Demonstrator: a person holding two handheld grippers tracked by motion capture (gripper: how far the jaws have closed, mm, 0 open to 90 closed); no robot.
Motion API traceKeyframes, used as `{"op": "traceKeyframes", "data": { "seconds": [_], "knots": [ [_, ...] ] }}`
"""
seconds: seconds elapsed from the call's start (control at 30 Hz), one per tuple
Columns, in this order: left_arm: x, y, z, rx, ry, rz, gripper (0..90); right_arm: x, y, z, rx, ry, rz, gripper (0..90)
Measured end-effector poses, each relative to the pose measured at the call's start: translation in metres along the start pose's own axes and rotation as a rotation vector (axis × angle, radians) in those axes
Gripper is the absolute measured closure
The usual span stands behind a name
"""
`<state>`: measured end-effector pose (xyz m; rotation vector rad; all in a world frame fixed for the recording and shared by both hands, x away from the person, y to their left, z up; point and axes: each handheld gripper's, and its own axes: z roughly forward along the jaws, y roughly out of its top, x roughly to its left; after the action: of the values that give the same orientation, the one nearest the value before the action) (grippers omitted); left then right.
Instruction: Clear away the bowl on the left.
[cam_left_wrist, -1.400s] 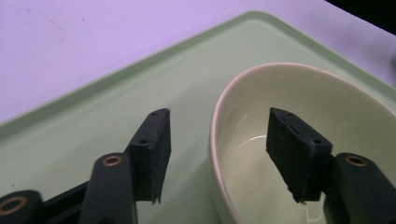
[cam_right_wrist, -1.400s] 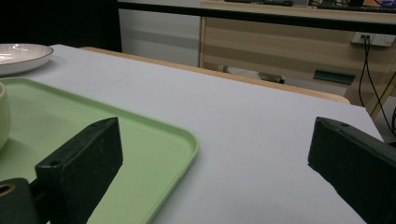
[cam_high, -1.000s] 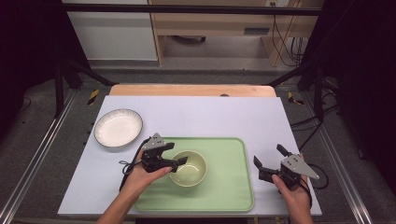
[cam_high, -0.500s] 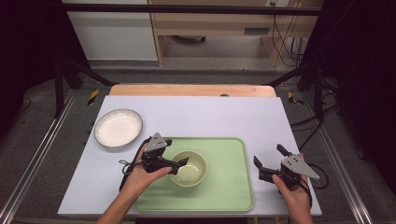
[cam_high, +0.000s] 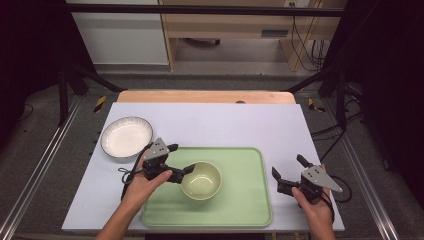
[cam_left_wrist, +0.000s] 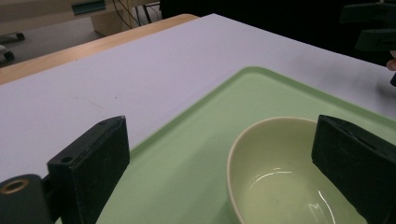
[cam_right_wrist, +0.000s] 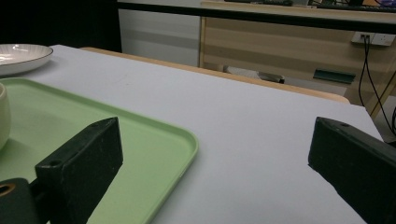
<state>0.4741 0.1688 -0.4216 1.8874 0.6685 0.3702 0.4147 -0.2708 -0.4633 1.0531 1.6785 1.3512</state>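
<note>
A pale green bowl (cam_high: 201, 180) stands upright on the green tray (cam_high: 240, 202). My left gripper (cam_high: 181, 159) is at the bowl's left side, and its jaws have just been opening. In the left gripper view the bowl's near rim (cam_left_wrist: 243, 144) lies between the spread jaws of the left gripper (cam_left_wrist: 219, 126); one jaw hangs over the bowl's inside, the other over the tray (cam_left_wrist: 187, 154), and no pad presses on the rim. My right gripper (cam_high: 289, 167) rests open just off the tray's right edge, with nothing between its jaws (cam_right_wrist: 215, 123).
A white plate (cam_high: 126, 136) with a dark rim lies on the white tabletop (cam_high: 225, 125), left of and behind the tray. The tray's corner (cam_right_wrist: 182, 140), the bowl's side (cam_right_wrist: 2, 116) and the plate (cam_right_wrist: 18, 53) show in the right gripper view.
The left gripper's jaws have spread off the bowl's rim and the gripper has drawn back slightly to the left. The bowl stays on the tray. The right hand has not moved.
</note>
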Motion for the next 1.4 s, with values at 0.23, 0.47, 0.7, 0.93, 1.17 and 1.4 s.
{"op": "traceKeyframes", "data": {
  "seconds": [0.23, 0.47, 0.7, 0.93, 1.17, 1.4],
  "knots": [
    [0.016, 0.004, -0.018, -0.038, 0.030, 0.005, 4.3, -0.001, 0.000, 0.000, -0.004, -0.001, -0.003, 3.4],
    [0.032, 0.004, -0.035, -0.065, 0.069, -0.003, 4.2, -0.001, 0.000, -0.001, -0.002, -0.002, -0.001, 3.4],
    [0.041, 0.003, -0.046, -0.076, 0.093, -0.009, 3.5, -0.001, 0.000, -0.001, -0.002, -0.003, 0.001, 3.4],
    [0.048, 0.002, -0.056, -0.100, 0.105, 0.008, 3.0, -0.001, 0.000, -0.001, -0.005, -0.004, 0.000, 3.4],
    [0.055, 0.000, -0.064, -0.115, 0.109, -0.007, 3.0, -0.001, 0.000, -0.001, -0.006, -0.005, 0.001, 3.4],
    [0.058, 0.000, -0.073, -0.125, 0.105, 0.016, 2.9, -0.001, 0.000, -0.001, -0.005, -0.005, 0.001, 3.4]
  ]
}}
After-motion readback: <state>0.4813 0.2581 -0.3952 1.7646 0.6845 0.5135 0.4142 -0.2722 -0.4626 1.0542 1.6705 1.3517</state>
